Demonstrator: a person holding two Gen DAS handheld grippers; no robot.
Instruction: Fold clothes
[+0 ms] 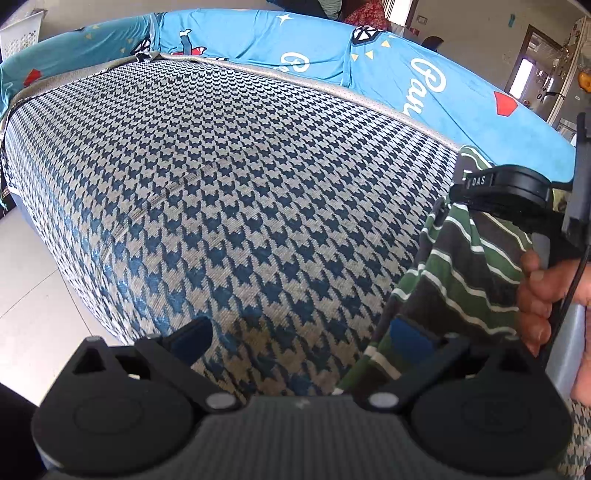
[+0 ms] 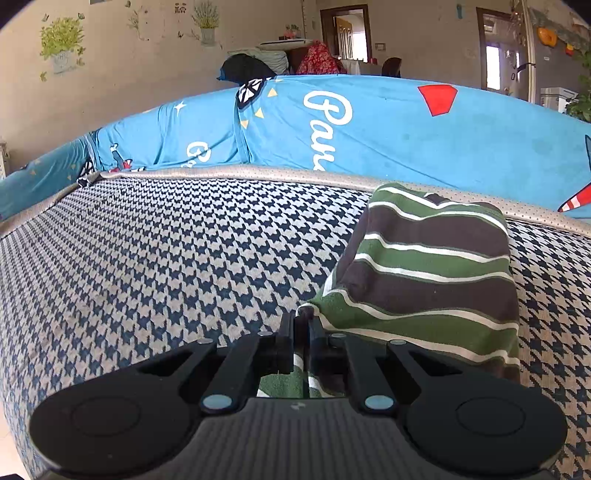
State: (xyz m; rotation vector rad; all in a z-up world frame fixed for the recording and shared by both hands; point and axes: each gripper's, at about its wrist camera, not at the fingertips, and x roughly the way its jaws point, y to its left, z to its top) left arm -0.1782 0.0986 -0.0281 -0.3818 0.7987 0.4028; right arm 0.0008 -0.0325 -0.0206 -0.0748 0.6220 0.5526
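A green, brown and white striped garment (image 2: pixel 436 266) lies bunched on the houndstooth seat cover (image 2: pixel 166 258). My right gripper (image 2: pixel 301 325) is shut on the garment's near corner, with cloth pinched between its pads. In the left wrist view the same garment (image 1: pixel 461 273) hangs in folds from the right gripper (image 1: pixel 461 192), which a hand (image 1: pixel 546 288) holds at the right edge. My left gripper (image 1: pixel 299 339) stands wide open low over the seat. Its right finger (image 1: pixel 406 336) sits against the garment's lower edge and nothing lies between the pads.
A blue printed cover (image 2: pixel 388 125) drapes the sofa's backrest behind the seat. Pale floor tiles (image 1: pixel 33 295) lie beyond the seat's left edge. A white perforated basket (image 1: pixel 18 33) stands at the far left. Doorways and furniture sit far behind the sofa.
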